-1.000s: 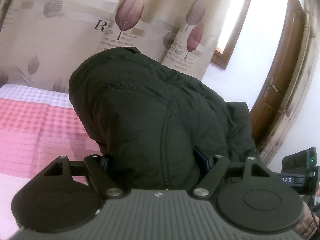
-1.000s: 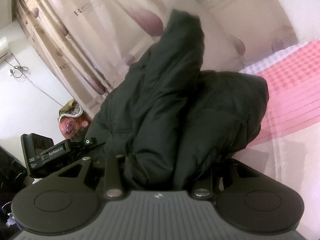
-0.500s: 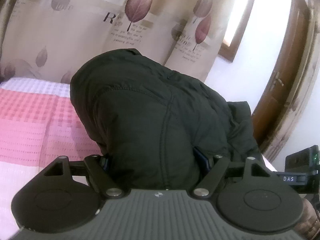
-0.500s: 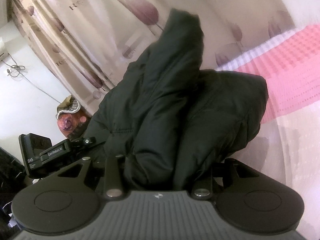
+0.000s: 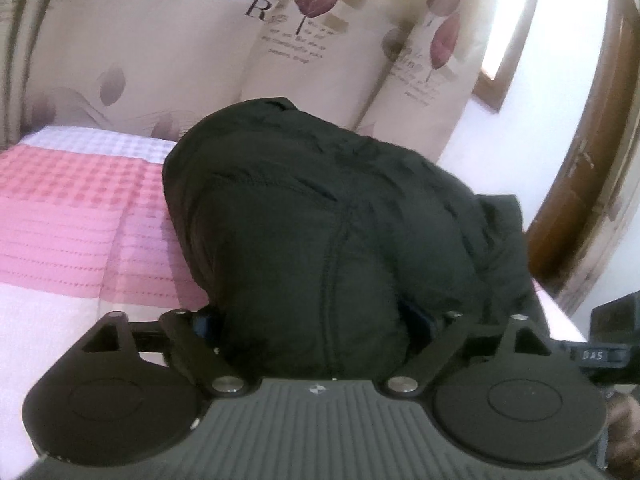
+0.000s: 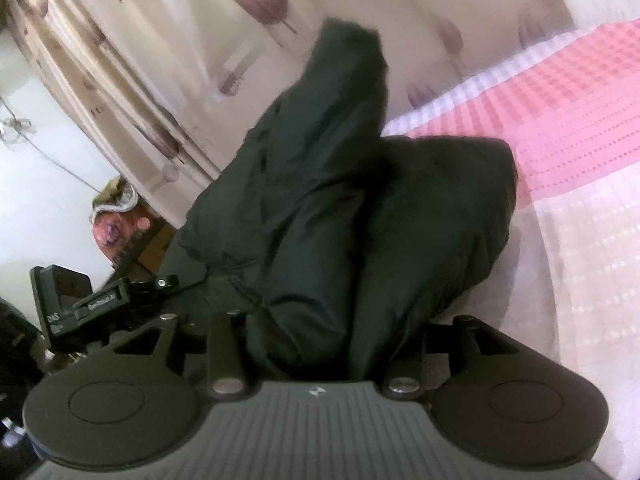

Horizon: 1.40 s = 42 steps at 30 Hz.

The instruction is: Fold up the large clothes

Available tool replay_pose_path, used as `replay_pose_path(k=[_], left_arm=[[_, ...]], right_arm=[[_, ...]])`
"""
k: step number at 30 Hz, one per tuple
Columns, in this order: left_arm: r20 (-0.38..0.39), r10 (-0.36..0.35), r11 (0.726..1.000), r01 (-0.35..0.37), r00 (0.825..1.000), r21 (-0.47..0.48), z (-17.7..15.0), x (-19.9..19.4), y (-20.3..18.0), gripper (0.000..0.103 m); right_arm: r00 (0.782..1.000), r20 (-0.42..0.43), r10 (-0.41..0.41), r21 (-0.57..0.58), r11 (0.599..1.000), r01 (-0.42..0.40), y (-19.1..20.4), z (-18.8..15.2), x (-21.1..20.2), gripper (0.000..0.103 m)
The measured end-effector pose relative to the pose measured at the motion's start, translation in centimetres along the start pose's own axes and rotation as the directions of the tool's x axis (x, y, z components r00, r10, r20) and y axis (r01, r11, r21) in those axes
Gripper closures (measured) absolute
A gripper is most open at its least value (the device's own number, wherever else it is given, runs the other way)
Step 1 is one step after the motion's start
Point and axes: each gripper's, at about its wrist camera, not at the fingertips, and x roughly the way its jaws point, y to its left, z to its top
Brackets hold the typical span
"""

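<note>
Left wrist view: dark green padded jacket point(image 5: 332, 216), bunched into a rounded heap, stitched seams across its top, lying on the bed point(image 5: 80, 216) toward the far edge by the curtain. Bed cover is pink and white check. Leaf-print curtain point(image 5: 192, 40) behind; wooden door point(image 5: 580, 168) at right. The jacket fills the view ahead and hides the fingertips. Left gripper point(image 5: 316, 320): jaws opening, jacket fabric bulging between them, blue pads just clear of it. Right gripper point(image 6: 316, 320): jaws opening, two thick folds still packed between them and seemingly gripped. Other gripper's body visible at each view's edge.
</note>
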Motion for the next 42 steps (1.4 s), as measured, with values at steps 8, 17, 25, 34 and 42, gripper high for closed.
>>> replay_pose_path(k=[8, 17, 25, 34, 42], left_arm=[[0.057, 0.035, 0.999, -0.035, 0.998, -0.012, -2.3, -0.1, 0.4, 0.000], [0.174, 0.180, 0.982, -0.189, 0.968, 0.031, -2.9, -2.8, -1.6, 0.000], [0.291, 0.378, 0.917, -0.398, 0.879, 0.009, -2.8, -7.3, -4.3, 0.000], [0.379, 0.422, 0.888, -0.460, 0.823, 0.011, -2.1, -11.9, -7.9, 0.000], [0.424, 0.466, 0.850, -0.526, 0.777, 0.030, -1.8, -14.0, -10.5, 0.000]], right_arm=[[0.999, 0.001, -0.048, -0.034, 0.998, 0.048, -1.3, -1.8, 0.7, 0.033], [0.992, 0.058, -0.114, -0.075, 0.990, 0.118, -0.1, -2.5, -0.7, 0.026], [0.934, 0.269, -0.235, -0.246, 0.921, 0.303, 7.1, -5.0, -5.7, 0.016], [0.838, 0.499, -0.219, -0.338, 0.842, 0.421, 13.8, -7.8, -11.9, 0.004], [0.857, 0.502, -0.114, -0.389, 0.856, 0.341, 17.1, -9.0, -13.1, 0.002]])
